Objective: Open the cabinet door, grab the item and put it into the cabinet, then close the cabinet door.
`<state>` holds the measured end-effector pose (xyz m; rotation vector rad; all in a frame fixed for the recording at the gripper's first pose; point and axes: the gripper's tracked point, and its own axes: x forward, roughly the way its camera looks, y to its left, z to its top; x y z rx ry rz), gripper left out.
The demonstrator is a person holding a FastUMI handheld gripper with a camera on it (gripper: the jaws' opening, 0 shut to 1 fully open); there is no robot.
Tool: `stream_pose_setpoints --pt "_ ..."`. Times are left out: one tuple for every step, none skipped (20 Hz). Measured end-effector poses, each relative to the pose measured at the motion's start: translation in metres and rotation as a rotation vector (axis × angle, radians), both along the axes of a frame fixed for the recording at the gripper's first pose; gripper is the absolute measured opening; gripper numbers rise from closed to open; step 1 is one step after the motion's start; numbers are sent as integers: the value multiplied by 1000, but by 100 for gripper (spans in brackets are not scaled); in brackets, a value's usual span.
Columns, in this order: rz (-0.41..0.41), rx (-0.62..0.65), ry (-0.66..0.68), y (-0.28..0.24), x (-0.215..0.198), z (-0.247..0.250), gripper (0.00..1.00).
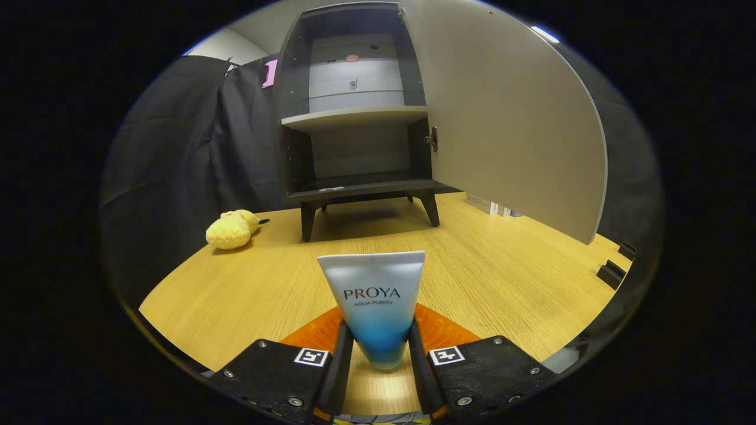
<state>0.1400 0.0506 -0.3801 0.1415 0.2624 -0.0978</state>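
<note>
The gripper is almost closed, and its two fingers press on both sides of the tube. The tube stands up between them with its flat end on top and its blue end down low. It looks lifted just above the wooden table.

Beyond the fingers stands the cabinet. Its door is wide open, swung out to the right. Inside are a shelf and a dark bottom floor under it. A yellow toy lies on the table, left of the cabinet.

I think the next job is carrying the tube in. Keep squeezing, go straight ahead, stay left of the door, and lift over the front lip.
</note>
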Motion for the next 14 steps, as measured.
stream_pose_setpoints --pt "4 1 -12 0 0 12 48" --pt "11 1 -23 1 -1 25 48" --pt "17 -5 -34 1 -1 37 48" --pt "24 -21 -43 0 -1 48 48" --pt "36 -36 -49 0 -1 58 48" --pt "52 -44 -53 2 -2 66 48" --pt "62 -54 -54 2 -3 75 48" --pt "68 -61 -54 1 -2 83 48" --pt "74 -64 -52 1 -2 92 48" --pt "74 -63 -52 0 0 102 48" --pt "73 -59 -53 0 0 113 48" --pt "74 -56 -55 1 3 124 48" --pt "74 -65 -53 0 5 134 48" --pt "75 -71 -54 -1 8 144 48"
